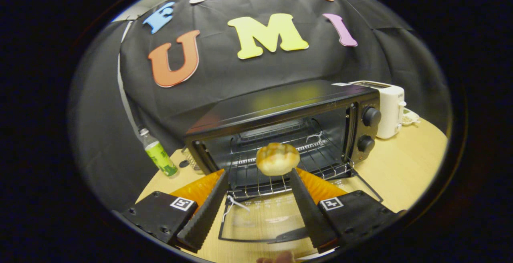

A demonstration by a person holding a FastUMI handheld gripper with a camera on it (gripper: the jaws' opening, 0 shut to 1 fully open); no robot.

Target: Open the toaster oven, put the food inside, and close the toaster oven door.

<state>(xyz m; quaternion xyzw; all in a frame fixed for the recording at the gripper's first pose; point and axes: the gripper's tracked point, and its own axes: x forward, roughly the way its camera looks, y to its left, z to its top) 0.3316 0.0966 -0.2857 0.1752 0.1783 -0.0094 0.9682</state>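
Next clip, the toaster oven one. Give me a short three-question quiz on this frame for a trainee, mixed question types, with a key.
1. True or false: the toaster oven door is shut.
2. Where does the bun sit relative to the gripper fingers?
A. far behind the oven
B. just ahead of the fingertips, above the wire rack
C. on the table beside the bottle
3. Fill in: the white appliance next to the oven's knob side is a ____.

Key
1. False: the door lies folded down flat under the fingers.
2. B. The fingers stand spread apart, and only one appears to touch the bun.
3. toaster
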